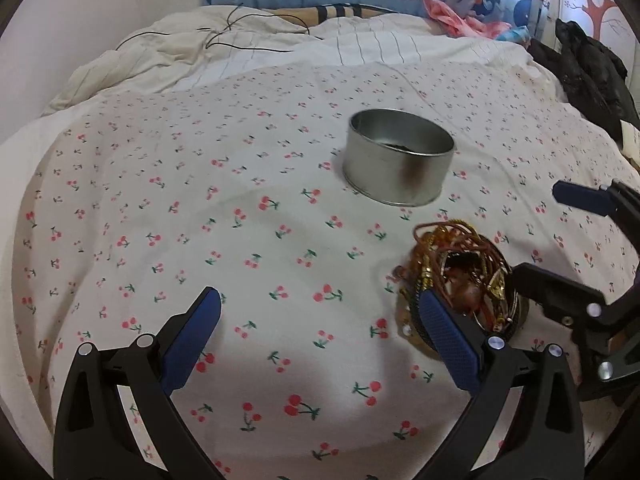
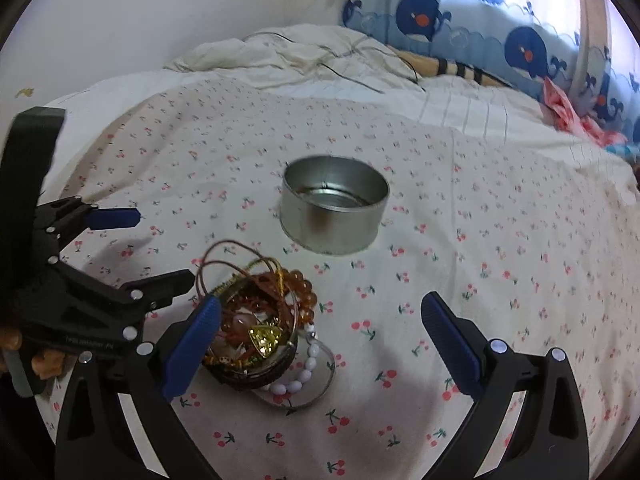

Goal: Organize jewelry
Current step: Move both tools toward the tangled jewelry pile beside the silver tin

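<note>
Left gripper (image 1: 320,340): jaws wide apart, holding nothing; bare cherry-print sheet (image 1: 160,200) between them
Right gripper (image 2: 320,340): jaws wide apart, holding nothing
Jewelry pile (image 2: 256,320): tangled bangles, amber beads and a white bead string heaped on a small dark dish, just beside the right gripper's left finger and behind the left gripper's right finger
Metal tin (image 2: 334,210): open, upright, ahead of both jaws, beyond the pile
</note>
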Tool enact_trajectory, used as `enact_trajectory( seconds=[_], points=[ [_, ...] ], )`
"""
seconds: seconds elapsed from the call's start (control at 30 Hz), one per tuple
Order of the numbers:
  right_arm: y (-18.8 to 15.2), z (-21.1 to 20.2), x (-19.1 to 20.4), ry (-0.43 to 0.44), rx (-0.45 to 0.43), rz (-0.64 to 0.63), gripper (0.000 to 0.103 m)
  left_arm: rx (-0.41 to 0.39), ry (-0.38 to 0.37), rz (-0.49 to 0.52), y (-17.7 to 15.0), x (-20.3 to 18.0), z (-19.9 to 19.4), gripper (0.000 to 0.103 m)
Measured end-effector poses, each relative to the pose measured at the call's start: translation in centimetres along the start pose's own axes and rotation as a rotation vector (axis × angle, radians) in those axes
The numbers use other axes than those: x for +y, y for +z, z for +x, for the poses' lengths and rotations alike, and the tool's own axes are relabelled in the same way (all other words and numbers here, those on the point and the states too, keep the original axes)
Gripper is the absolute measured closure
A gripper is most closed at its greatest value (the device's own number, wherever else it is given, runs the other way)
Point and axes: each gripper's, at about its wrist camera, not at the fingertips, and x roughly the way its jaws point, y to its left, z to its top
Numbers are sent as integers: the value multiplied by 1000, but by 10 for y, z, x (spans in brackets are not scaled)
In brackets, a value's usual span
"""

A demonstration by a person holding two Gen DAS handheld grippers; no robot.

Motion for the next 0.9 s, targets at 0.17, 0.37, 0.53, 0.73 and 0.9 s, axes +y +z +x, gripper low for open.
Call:
enact_trajectory(
  seconds=[0.17, 0.37, 0.53, 0.73, 0.9],
  points=[
    [-12, -5, -11, -119, 18, 175, 7, 12, -14, -73, -7, -2, 1, 7],
    [-11, -19, -15, -115, -34, 262, 7, 0, 11, -90, -12, -8, 1, 7],
    [-12, -17, -17, -97, -23, 267, 7, 10, 2, -101, -12, -6, 2, 7],
    [-13, -13, -15, -97, -13, 251, 7, 12, 4, -97, -12, -6, 3, 7],
    [-14, -11, -14, -94, -10, 244, 7, 15, 3, -96, -12, -6, 4, 7]
  ],
)
